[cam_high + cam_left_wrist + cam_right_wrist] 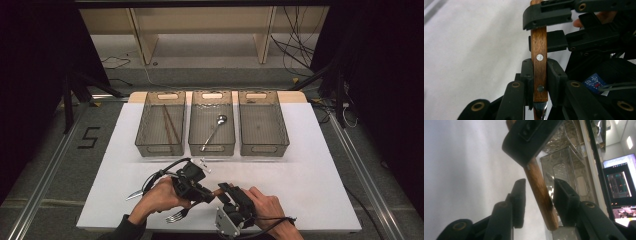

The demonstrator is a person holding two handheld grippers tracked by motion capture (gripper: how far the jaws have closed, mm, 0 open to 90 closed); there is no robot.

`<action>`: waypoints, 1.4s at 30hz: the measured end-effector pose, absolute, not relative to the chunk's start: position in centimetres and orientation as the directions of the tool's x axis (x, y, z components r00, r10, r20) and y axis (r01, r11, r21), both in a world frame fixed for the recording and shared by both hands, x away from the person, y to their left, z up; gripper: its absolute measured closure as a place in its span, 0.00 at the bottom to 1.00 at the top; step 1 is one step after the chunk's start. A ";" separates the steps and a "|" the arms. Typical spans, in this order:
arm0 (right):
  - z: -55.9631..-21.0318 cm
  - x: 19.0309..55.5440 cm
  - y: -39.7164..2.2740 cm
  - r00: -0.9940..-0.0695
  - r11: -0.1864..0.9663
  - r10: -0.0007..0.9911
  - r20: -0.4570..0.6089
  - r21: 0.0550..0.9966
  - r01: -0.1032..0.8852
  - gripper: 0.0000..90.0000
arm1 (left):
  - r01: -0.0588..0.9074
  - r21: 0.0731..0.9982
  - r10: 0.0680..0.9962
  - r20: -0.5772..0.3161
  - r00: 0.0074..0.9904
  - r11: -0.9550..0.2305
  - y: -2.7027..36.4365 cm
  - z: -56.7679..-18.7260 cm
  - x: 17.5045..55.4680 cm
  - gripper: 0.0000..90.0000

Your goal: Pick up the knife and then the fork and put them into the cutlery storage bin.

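A: What is the left gripper (540, 82) holding?
B: It is clamping a wooden handle (539, 53) above the white bench (300, 175).
A: And the right gripper (539, 192)?
B: Its jaws are sitting either side of that handle, one pad touching, not yet clamped.

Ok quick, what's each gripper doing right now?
Left gripper: shut on the wooden handle.
Right gripper: open, jaws either side of that handle, not yet pressing.

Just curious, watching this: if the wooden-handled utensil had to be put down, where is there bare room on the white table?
The white table lies bare right of the hands and in front of the right bin. The strip left of the left bin is free too. The near middle is crowded: both grippers, a knife, a fork.
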State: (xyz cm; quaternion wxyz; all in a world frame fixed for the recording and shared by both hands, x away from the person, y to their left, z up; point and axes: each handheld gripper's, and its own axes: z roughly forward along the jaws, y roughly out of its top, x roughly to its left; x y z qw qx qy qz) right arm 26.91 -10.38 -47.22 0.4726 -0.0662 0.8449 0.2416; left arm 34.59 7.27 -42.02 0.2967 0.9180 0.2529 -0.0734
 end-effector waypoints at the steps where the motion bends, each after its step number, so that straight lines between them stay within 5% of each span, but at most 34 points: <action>1: -47.3 26.8 -10.3 -0.545 0.877 0.121 -0.830 0.346 -0.333 0.72 | 0.507 0.506 0.420 -0.284 0.862 -0.698 7.3 -42.0 34.6 0.85; 17: -47.9 26.2 -10.1 -0.461 0.889 -0.026 -0.887 0.191 -0.417 0.90 | 0.521 0.495 0.425 -0.301 0.853 -0.695 7.4 -41.9 34.6 0.82; 28: -47.8 26.9 -11.1 -0.483 0.914 -0.009 -0.876 0.188 -0.359 0.90 | 0.578 0.575 0.519 -0.285 0.805 -0.580 11.1 -39.9 35.7 0.53; 42: -46.6 29.5 -14.7 -0.524 0.946 0.085 -0.848 0.233 -0.224 0.90 | 0.603 0.698 0.656 -0.252 0.712 -0.386 16.4 -38.4 37.1 0.32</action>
